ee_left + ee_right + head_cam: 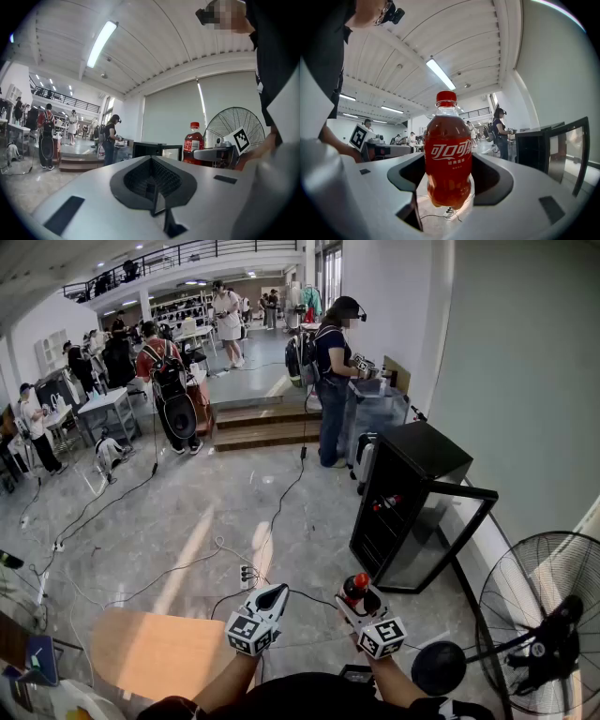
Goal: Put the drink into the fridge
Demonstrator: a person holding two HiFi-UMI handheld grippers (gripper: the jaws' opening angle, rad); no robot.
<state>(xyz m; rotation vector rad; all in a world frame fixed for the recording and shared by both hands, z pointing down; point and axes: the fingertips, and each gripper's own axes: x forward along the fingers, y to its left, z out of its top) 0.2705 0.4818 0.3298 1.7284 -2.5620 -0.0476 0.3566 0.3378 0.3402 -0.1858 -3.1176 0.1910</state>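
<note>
The drink is a cola bottle [447, 154] with a red cap and red label. It stands upright between the jaws of my right gripper [450, 182], which is shut on its lower body and holds it above the floor. From the head view, the bottle [355, 585] and right gripper [357, 596] are low in the picture, a short way in front of the black fridge [408, 493]. The fridge's glass door [464, 531] stands swung open. My left gripper [274, 595] hangs just left of the right one, shut and empty [152, 180]. The left gripper view also shows the bottle [192, 145].
A large standing fan [539, 615] is close on the right, beside the fridge door. A wooden seat [159, 652] sits low on the left. A power strip [246, 575] and cables lie on the tiled floor. A person [333, 381] stands at a table behind the fridge.
</note>
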